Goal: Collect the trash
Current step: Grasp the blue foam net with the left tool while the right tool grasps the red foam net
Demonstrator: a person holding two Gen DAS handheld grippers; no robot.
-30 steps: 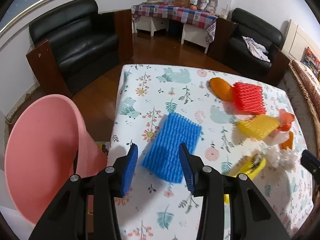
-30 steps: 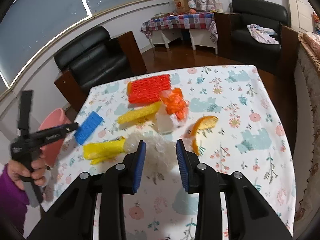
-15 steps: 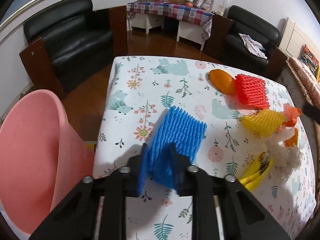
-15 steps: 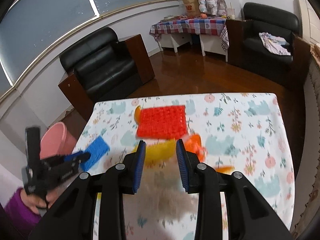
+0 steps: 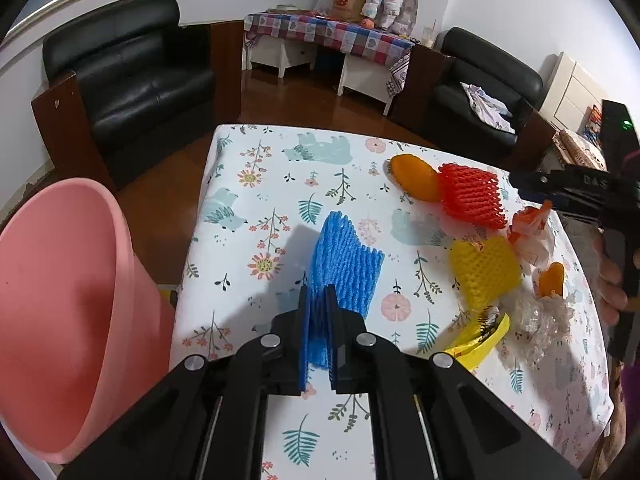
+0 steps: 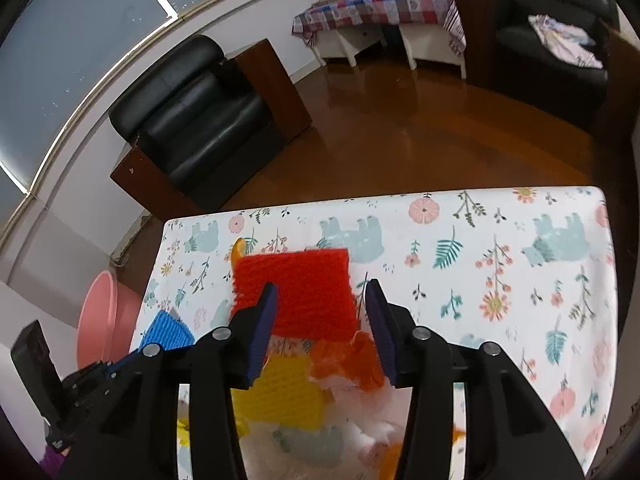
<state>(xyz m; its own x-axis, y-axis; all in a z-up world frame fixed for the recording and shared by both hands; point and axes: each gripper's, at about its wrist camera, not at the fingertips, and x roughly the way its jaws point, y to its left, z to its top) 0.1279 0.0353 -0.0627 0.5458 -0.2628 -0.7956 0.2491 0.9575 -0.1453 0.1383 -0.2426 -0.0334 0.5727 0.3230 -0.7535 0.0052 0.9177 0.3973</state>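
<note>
My left gripper (image 5: 319, 334) is shut on the near edge of a blue foam net (image 5: 344, 264), lifting that edge off the floral tablecloth (image 5: 280, 184). A pink bin (image 5: 60, 320) stands at the table's left side. My right gripper (image 6: 320, 332) is open and hovers over a red foam net (image 6: 304, 292); the net lies between and beyond its fingers. A yellow foam net (image 6: 280, 396), orange scraps (image 6: 352, 360) and clear crumpled plastic (image 5: 540, 316) lie close by. The blue net also shows in the right wrist view (image 6: 166, 330).
An orange peel (image 5: 414, 176) lies beside the red net (image 5: 472, 196). A yellow wrapper (image 5: 480, 340) lies near the table's front. Black armchairs (image 5: 132, 80) and a checkered side table (image 5: 328, 36) stand beyond the wooden floor. The pink bin also shows in the right wrist view (image 6: 100, 312).
My left gripper closed on the blue foam net and raised its near edge. My right gripper moved forward from the clear plastic to above the red net and opened wider.
</note>
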